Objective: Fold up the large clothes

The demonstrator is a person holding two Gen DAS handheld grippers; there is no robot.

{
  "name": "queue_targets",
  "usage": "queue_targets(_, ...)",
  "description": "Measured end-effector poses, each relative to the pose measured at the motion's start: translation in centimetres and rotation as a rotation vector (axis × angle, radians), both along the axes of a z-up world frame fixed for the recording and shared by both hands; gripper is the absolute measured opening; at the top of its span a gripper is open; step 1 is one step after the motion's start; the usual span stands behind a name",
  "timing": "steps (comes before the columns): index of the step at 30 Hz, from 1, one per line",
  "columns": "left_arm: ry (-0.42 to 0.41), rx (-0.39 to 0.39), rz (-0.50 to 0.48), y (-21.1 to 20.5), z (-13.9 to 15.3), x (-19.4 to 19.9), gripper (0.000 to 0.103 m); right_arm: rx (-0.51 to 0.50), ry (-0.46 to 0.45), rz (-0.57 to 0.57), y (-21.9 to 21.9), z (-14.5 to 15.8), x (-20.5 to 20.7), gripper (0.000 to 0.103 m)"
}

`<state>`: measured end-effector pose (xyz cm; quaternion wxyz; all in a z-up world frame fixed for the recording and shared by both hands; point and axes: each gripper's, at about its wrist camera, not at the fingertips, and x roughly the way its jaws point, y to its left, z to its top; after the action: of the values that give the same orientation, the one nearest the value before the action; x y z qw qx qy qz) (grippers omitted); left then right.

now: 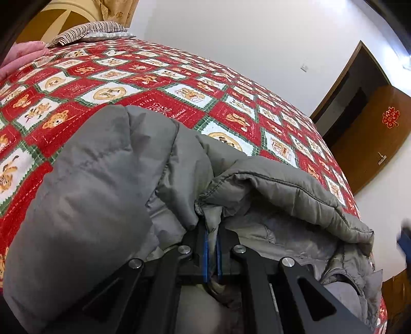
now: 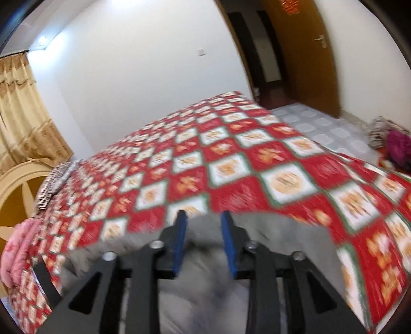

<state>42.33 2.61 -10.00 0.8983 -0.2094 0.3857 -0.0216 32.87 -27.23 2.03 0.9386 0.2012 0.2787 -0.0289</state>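
- Grey padded jacket (image 1: 102,179) fills the lower frame on the red patchwork bedspread (image 1: 159,84).
- Your left gripper (image 1: 211,246) pinches its fabric tight.
- Your right gripper (image 2: 204,231) stands parted, gripping nothing.

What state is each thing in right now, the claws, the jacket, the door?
Left claw: shut on the grey padded jacket.
Grey padded jacket: bunched, lying on the red patterned bedspread.
Right claw: open, nothing between its pads.
Brown wooden door: standing open.

Even, bright indoor light, soft shadows. Left wrist view sharp; right wrist view motion-smeared across the red-and-white patchwork bedspread (image 2: 231,164). Glare patch on white wall (image 2: 123,7). Strong fisheye bending, dark corner vignettes.
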Motion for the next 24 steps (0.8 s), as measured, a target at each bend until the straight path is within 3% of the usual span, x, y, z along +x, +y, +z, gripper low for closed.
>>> queue_targets(3, -0.002, -0.008, -0.002, -0.1, 0.0, 0.0, 0.006, 0.035, 0.098, 0.026, 1.0, -1.7, 5.3, 0.040)
queue_targets(6, -0.004, -0.037, -0.005, 0.3, -0.2, 0.1, 0.006, 0.019, 0.334, 0.135, 2.8, -7.6, 7.5, 0.039)
queue_targets(8, -0.006, -0.059, -0.011, 0.5, -0.2, 0.1, 0.006, -0.165, 0.238, 0.173, 5.0, -9.1, 5.4, 0.036)
queue_targets(13, -0.001, -0.143, -0.031, 1.8, 0.8, -0.9, 0.006, -0.243, 0.225, 0.156, 6.3, -9.5, 5.1, 0.037)
queue_targets(17, -0.118, -0.009, -0.101, 1.3, 6.1, -4.1, 0.007, -0.222, 0.205, 0.156, 6.0, -9.4, 4.9, 0.036)
queue_targets(21, -0.195, 0.099, -0.247, -3.2, 11.7, -1.7, 0.007, -0.234, 0.199, 0.162, 5.6, -9.4, 4.8, 0.036)
queue_targets(24, -0.168, 0.061, -0.220, -4.4, 14.2, 0.5, 0.007, -0.223, 0.191, 0.162, 5.5, -9.4, 4.6, 0.036)
